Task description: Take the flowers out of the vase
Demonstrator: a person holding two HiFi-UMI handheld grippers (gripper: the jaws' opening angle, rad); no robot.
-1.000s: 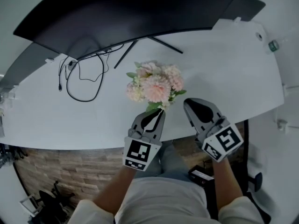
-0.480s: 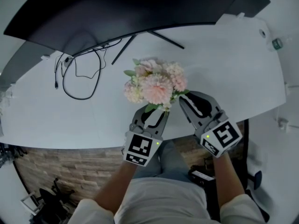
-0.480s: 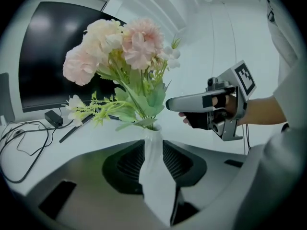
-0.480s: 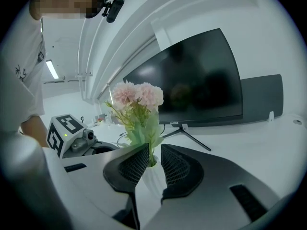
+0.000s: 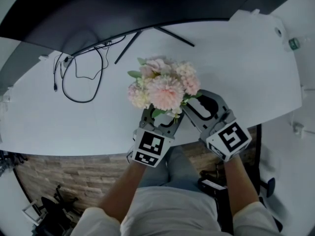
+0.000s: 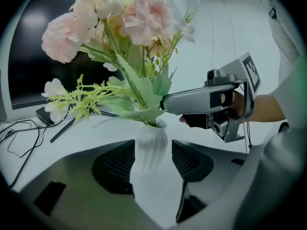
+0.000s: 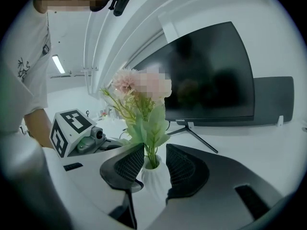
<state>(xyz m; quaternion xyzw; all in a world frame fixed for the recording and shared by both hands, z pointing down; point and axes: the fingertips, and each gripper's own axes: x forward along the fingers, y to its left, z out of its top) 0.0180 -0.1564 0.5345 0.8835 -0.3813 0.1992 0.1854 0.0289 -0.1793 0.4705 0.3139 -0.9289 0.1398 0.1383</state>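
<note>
A bunch of pink and cream flowers (image 5: 165,85) with green leaves stands in a white ribbed vase (image 6: 151,150) near the table's front edge. In the head view the blooms hide the vase. My left gripper (image 5: 162,116) has just been opening. Its jaws now stand either side of the vase body with small gaps. My right gripper (image 5: 197,103) has also just been opening. In the right gripper view its pads (image 7: 132,164) flank the vase's neck (image 7: 154,178) and the green stems (image 7: 152,152) without pressing on them.
A large dark curved monitor (image 5: 123,9) stands at the back on thin black legs (image 5: 172,36). A black cable (image 5: 81,77) loops on the white table (image 5: 59,127) at the left. A small bottle (image 5: 294,43) sits at the far right.
Both grippers have moved forward and down to the bouquet. Their jaws have gone from shut to wide apart, and now straddle the vase from the left and the right.
</note>
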